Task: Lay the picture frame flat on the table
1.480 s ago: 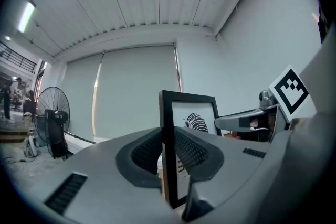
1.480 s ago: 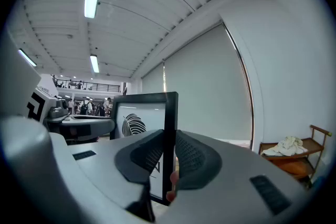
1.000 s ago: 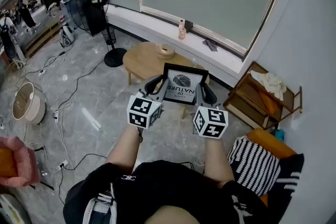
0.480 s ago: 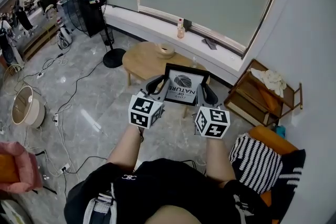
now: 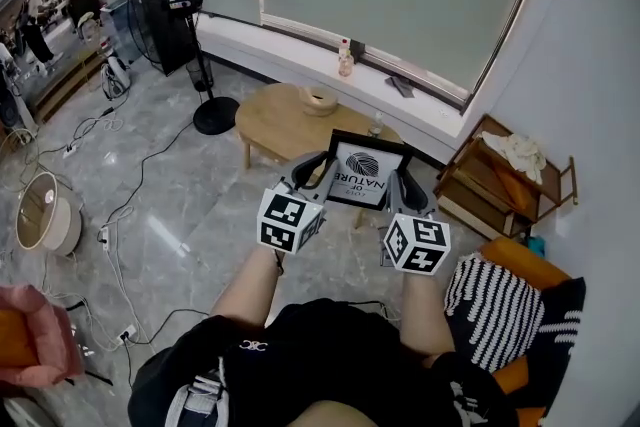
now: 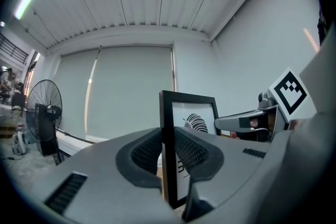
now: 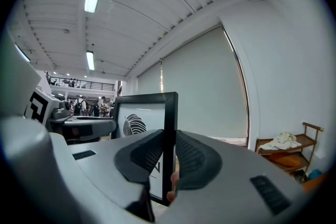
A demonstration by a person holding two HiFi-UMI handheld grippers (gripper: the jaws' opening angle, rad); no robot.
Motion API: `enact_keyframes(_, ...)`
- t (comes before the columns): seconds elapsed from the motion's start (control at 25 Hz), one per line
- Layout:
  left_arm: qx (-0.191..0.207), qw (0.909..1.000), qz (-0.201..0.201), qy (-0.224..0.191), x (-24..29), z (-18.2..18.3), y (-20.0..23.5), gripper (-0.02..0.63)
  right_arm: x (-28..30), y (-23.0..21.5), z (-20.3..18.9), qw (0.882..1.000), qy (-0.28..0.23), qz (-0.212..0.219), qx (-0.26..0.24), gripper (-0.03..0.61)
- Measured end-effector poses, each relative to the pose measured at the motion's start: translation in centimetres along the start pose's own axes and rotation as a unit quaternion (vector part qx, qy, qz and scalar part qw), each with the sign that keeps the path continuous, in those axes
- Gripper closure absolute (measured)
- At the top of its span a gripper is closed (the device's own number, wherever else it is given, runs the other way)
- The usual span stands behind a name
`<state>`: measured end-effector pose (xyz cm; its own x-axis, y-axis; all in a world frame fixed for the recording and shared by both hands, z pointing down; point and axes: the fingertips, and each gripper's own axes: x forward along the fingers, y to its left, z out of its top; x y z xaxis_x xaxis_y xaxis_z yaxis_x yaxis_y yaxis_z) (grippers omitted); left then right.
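Observation:
A black picture frame with a white print stands upright in the air, held between both grippers in front of me. My left gripper is shut on its left edge, and my right gripper is shut on its right edge. In the left gripper view the frame's edge runs between the pads of the left gripper. The right gripper view shows the frame clamped in the right gripper. The round wooden table lies beyond and below the frame.
A small bowl sits on the table. A standing fan is at the far left, and a bottle stands on the window sill. A wooden shelf and a striped cushion are at the right. Cables trail over the floor at the left.
Both grippers have carried the frame together a little to the right and lower in the head view. The frame stays upright and the grips are unchanged.

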<state>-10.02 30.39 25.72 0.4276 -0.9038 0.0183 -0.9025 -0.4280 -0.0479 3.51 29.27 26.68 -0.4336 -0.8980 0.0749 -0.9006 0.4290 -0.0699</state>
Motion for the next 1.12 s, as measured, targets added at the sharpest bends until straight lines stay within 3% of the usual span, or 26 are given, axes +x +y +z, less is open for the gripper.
enact_keyframes(0.28, -0.021, 0.9997, -0.012, 0.001, -3.6, -1.8, 2.9, 0.528, 0.0, 4.7, -1.5, 1.000, 0.012, -0.005, -0.014, 0.489)
enact_keyframes(0.8, -0.033, 0.9994, 0.010, -0.009, -4.7, -2.6, 7.6, 0.526, 3.8, 8.2, -1.5, 0.999, 0.012, 0.021, -0.032, 0.489)
enact_keyframes(1.12, -0.023, 0.9997, -0.005, -0.003, -0.2, -3.3, 9.0, 0.526, 7.7, 5.5, -1.9, 0.999, 0.009, 0.015, -0.026, 0.489)
